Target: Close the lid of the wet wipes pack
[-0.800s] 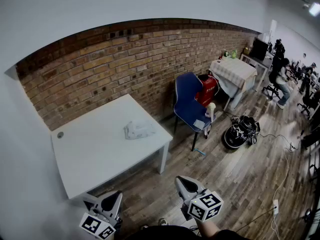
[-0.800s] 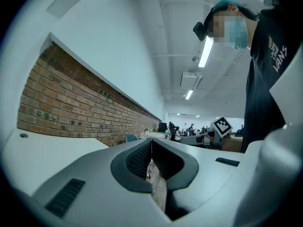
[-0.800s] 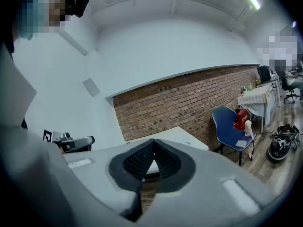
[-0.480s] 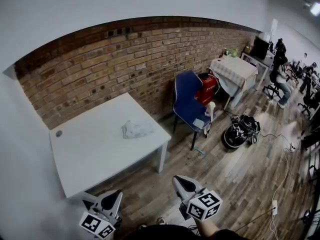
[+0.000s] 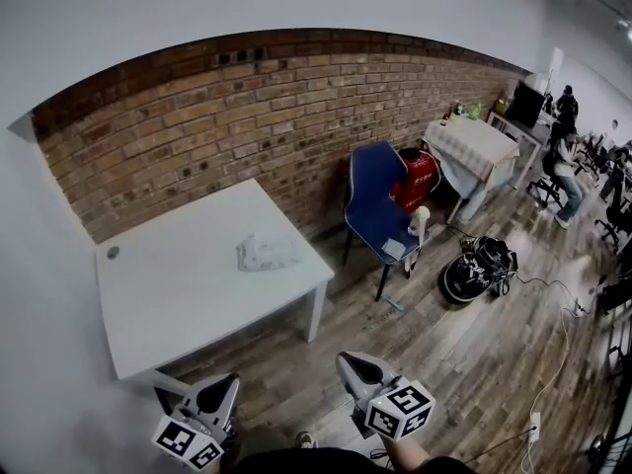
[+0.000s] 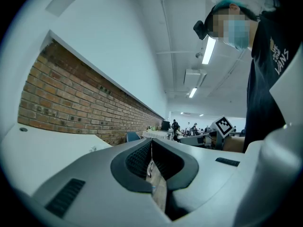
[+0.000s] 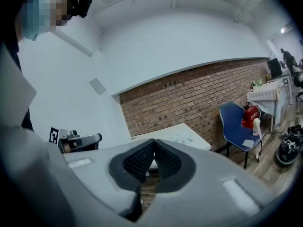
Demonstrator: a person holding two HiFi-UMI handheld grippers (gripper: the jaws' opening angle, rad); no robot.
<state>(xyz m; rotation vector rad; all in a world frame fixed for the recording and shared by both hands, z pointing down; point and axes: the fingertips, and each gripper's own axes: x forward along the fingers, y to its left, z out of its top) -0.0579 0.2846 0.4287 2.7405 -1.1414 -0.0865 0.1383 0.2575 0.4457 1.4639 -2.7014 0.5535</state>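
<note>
While left gripper point(image 5: 225, 385) and right gripper point(image 5: 354, 365) are pressed together, empty, crinkly white plastic wet wipes pack point(image 5: 265, 254) lies well ahead of both, on white table point(image 5: 168, 314).

Open-plan office: brick wall point(image 5: 247, 117), white table point(image 5: 178, 299), blue chair point(image 5: 373, 203), people point(image 5: 565, 161) seated beyond.

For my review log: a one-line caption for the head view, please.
Left gripper and right gripper, both shut and empty, hover short of a white table bearing the wet wipes pack.
</note>
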